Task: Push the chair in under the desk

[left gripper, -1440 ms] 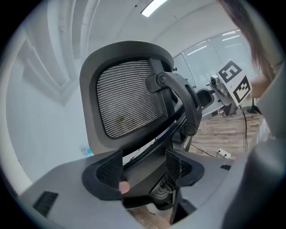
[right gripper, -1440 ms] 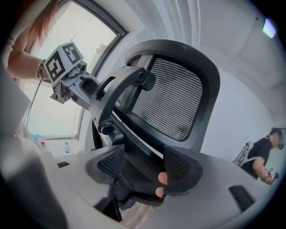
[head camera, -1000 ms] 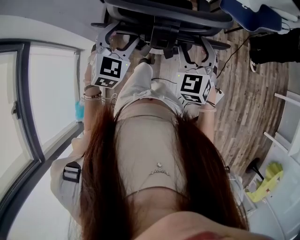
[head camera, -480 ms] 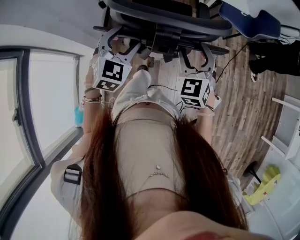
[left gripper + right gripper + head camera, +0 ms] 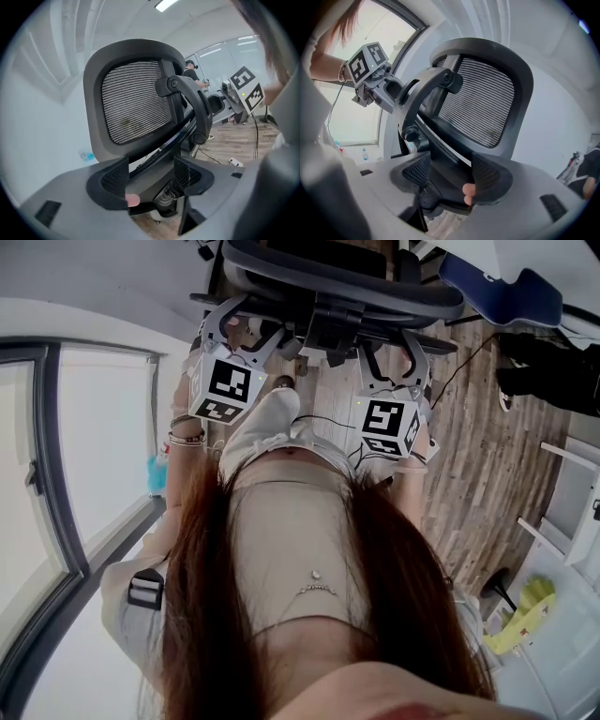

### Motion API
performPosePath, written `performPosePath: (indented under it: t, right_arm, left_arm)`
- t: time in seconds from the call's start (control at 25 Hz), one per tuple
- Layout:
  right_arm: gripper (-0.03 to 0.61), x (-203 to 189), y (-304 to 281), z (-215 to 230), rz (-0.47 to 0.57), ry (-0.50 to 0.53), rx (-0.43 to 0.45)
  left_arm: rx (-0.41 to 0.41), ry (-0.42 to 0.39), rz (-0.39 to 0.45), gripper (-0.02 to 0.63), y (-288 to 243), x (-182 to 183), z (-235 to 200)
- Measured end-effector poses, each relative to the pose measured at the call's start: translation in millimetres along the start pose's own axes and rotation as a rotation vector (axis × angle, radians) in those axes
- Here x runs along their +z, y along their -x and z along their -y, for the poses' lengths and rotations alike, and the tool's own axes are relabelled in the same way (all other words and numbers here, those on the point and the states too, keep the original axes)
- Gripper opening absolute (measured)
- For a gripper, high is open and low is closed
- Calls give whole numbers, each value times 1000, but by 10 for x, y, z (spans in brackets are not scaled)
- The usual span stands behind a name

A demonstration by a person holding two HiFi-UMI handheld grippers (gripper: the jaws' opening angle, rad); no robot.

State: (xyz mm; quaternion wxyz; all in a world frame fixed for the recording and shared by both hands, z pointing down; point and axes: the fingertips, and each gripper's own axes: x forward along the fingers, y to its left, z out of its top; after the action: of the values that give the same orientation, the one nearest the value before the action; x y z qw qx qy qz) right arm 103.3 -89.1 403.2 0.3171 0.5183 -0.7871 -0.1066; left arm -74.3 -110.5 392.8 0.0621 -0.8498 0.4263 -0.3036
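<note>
The left gripper (image 5: pixel 246 326) and right gripper (image 5: pixel 392 351) meet the chair (image 5: pixel 337 282) back, fingers (image 5: pixel 115 178) spread wide astride its frame, unclamped.

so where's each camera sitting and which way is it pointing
Head view: on the person's head, facing steeply down; shows hair, torso, left gripper and right gripper at the chair.
Left gripper view: on the left gripper, facing along open jaws at the mesh back; shows a fingertip.
Right gripper view: on the right gripper, facing that back from the other side; shows fingertips, an arm.
Shared: each gripper view shows the back and the other gripper.
</note>
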Motion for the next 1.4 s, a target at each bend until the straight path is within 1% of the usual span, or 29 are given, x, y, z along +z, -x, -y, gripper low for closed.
performPosePath:
  t: [0.2, 0.56, 0.88, 1.08, 1.24, 1.4]
  right_arm:
    - [273, -8, -80, 52, 2, -1, 1]
    - [275, 35, -174, 90, -3, 0, 8]
    - [275, 51, -251, 72, -1, 9, 2]
    - [275, 29, -332, 134, -8, 8, 1]
    - [275, 65, -387, 151, 0, 9, -1]
    - [275, 113, -413, 137, 33, 15, -1]
  left_arm:
    - [-6, -34, -16, 287, -89, 8, -27]
    - [-19, -2, -11, 287, -142, 28, -115]
    - [-24, 10, 1, 287, -164, -10, -172]
    - [-35, 10, 9, 287, -256, 18, -202]
    - [-30, 14, 22, 287, -287, 27, -280]
    - [-34, 15, 25, 285, -288, 26, -314]
